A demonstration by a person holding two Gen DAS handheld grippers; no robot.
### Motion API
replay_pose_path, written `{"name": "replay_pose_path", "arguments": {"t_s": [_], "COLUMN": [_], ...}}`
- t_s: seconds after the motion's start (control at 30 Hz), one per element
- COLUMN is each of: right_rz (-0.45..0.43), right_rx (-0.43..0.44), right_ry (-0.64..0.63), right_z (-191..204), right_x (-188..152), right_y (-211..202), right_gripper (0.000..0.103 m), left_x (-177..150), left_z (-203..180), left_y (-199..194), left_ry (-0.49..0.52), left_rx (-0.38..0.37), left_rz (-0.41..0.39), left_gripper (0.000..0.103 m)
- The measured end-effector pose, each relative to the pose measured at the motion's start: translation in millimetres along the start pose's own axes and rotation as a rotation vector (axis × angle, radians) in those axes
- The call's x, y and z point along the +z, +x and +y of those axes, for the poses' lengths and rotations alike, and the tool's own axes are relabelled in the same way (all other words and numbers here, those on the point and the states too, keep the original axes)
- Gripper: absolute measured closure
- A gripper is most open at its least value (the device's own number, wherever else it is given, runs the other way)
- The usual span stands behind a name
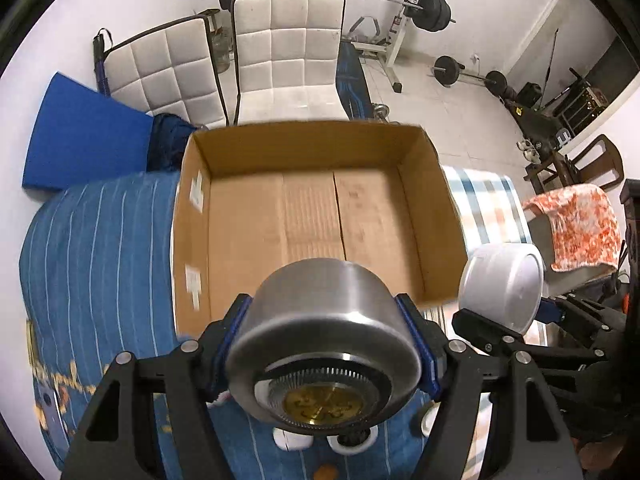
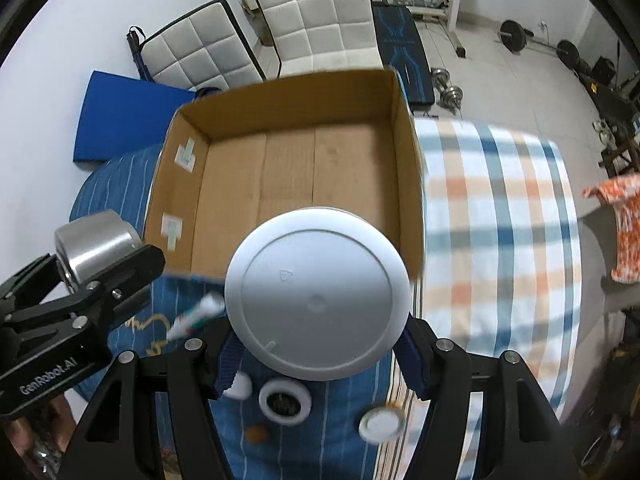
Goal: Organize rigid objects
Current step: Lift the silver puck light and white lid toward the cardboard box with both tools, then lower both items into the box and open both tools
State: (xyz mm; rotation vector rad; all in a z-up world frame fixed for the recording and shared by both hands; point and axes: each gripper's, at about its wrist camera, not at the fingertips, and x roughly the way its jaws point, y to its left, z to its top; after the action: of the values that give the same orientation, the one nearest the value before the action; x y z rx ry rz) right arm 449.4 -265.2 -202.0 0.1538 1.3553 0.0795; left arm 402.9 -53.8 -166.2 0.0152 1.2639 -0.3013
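A round brushed-steel canister with a gold dial face (image 1: pixel 324 344) is clamped between the blue pads of the left claw (image 1: pixel 326 340), low in the centre of the left view. A white round plastic container (image 2: pixel 318 294) is gripped by the right claw (image 2: pixel 320 320), bottom centre of the right view. Both are held before an open brown cardboard box (image 1: pixel 312 216) on a blue striped bed (image 1: pixel 96 260).
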Motion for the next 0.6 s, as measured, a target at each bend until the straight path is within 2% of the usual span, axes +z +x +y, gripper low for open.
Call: {"name": "replay_pose_path", "arguments": {"t_s": [0.13,0.23,0.4,0.5,0.53,0.6], "right_rz": [0.011,0.036,0.089,0.135,0.152,0.190], "right_rx": [0.002,-0.001,-0.032,-0.078,-0.094,-0.106], "right_ry": [-0.003,-0.004,-0.034,-0.062,-0.065,-0.058], "right_z": [4,7,14,16,15,11], "right_x": [44,79,119,134,137,143], "right_y": [20,50,101,142,155,181], "right_gripper": [0.036,0.036,0.036,0.036,0.036,0.036], "left_x": [40,70,109,117,117,116], "left_z": [12,22,36,43,45,47], "left_y": [25,51,120,172,187,212], "left_ry": [-0.024,-0.044,-0.083,-0.111,-0.119,-0.125], "left_rx": [-0.020,-0.035,-0.090,-0.097,-0.098,-0.098], "left_rz": [0.016,0.044,0.155,0.241,0.268,0.307], "left_gripper": [0.034,0.034,0.036,0.048,0.058,0.059]}}
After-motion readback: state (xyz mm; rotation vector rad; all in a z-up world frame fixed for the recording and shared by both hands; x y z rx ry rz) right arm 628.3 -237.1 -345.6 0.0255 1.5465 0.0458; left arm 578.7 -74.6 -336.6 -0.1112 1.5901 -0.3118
